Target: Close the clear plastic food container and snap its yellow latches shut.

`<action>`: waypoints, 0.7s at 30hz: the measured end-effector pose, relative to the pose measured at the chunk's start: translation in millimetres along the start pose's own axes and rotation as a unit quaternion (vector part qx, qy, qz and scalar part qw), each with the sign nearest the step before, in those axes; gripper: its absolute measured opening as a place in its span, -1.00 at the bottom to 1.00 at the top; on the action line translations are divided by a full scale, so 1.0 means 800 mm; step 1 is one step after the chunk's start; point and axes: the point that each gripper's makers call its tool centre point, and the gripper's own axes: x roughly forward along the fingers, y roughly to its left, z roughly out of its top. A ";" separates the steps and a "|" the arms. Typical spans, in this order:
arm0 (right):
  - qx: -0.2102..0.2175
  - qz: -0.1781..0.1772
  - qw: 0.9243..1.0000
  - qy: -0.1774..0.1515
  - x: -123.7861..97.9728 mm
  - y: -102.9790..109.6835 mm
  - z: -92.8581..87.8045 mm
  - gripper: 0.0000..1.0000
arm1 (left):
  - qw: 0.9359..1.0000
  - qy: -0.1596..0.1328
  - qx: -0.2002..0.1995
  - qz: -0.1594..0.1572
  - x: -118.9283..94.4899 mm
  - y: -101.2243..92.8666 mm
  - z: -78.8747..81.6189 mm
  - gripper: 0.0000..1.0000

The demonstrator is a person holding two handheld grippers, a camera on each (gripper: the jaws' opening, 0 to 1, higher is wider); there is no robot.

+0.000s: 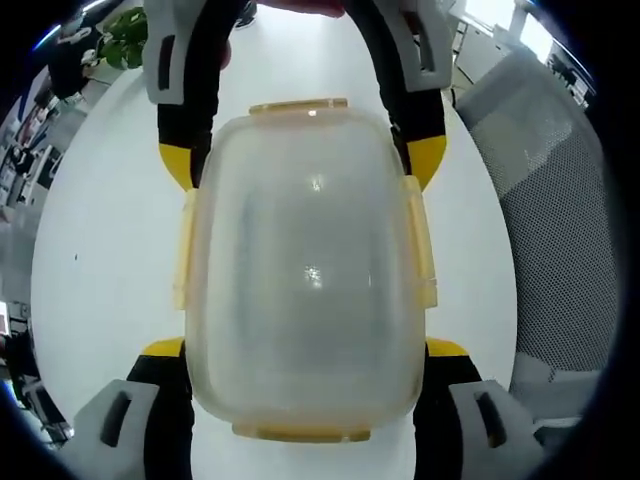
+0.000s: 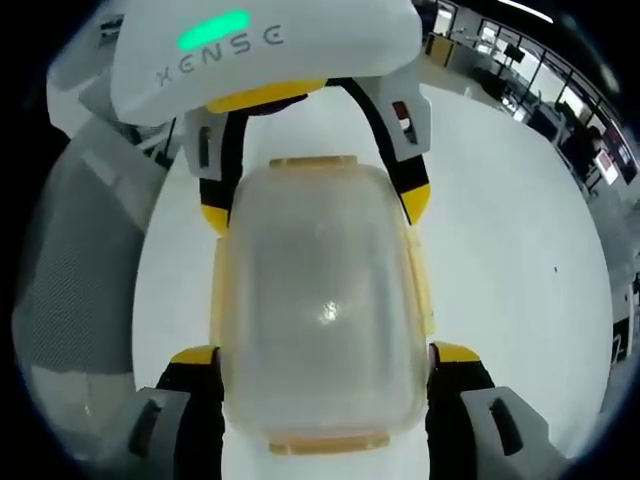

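Nearest the lens in the left gripper view, the left hand-held gripper [image 1: 302, 365], black with yellow tips, has its jaws spread wide on either side of the clear, rounded-rectangular plastic food container with the frosted lid [image 1: 305, 270], their yellow pads against or just beside its near corners; whether they press it I cannot tell. The right hand-held gripper [image 1: 300, 165] comes in from the far side and flanks the far corners the same way. In the right gripper view the picture is mirrored: the right hand-held gripper [image 2: 325, 360] straddles the container [image 2: 320, 300] at the near end, jaws spread, and the left one [image 2: 315, 205] brackets the far end. The container sits on the white round tabletop [image 1: 110, 250], roughly at its middle, with a grey mesh chair [image 1: 560, 230] just beside the table. The lid appears seated on the base, so the closing looks done. The pale yellow latches [image 1: 425, 250] run along the long sides and both short ends; they seem to stand slightly out from the walls, but whether any is snapped down I cannot tell. By my reading, the latching remains.
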 end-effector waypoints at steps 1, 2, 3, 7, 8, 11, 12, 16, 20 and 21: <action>0.000 -0.001 1.000 0.001 0.000 -0.001 0.000 0.68 | 1.000 0.000 0.000 0.000 0.000 0.001 0.000 0.86; 0.001 -0.001 1.000 0.003 0.001 -0.001 0.000 0.68 | 1.000 0.000 0.001 0.000 0.000 0.001 0.000 0.86; 0.001 -0.001 1.000 0.003 0.001 -0.002 -0.001 0.69 | 1.000 -0.001 0.001 0.000 0.000 0.001 0.000 0.86; 0.002 -0.002 1.000 0.004 0.002 -0.005 -0.001 0.69 | 1.000 -0.002 0.002 0.000 0.001 0.006 0.001 0.85; 0.003 -0.002 1.000 0.003 0.002 -0.007 -0.001 0.69 | 1.000 -0.002 0.002 0.000 0.002 0.007 0.001 0.85; 0.004 -0.003 1.000 0.002 0.002 -0.013 -0.001 0.69 | 1.000 -0.003 0.001 0.000 0.001 0.012 0.000 0.85; 0.004 -0.003 1.000 0.002 0.002 -0.014 0.000 0.70 | 1.000 -0.003 0.001 0.000 0.001 0.013 0.000 0.85; 0.002 -0.003 1.000 0.010 0.003 -0.020 0.000 0.70 | 1.000 -0.006 -0.001 0.001 0.002 0.019 -0.001 0.85; 0.007 -0.005 1.000 0.006 0.004 -0.027 0.002 0.70 | 1.000 -0.007 0.002 0.000 0.001 0.026 -0.002 0.85; 0.008 -0.005 1.000 0.005 0.004 -0.028 0.002 0.71 | 1.000 -0.008 0.004 0.000 0.002 0.029 -0.003 0.85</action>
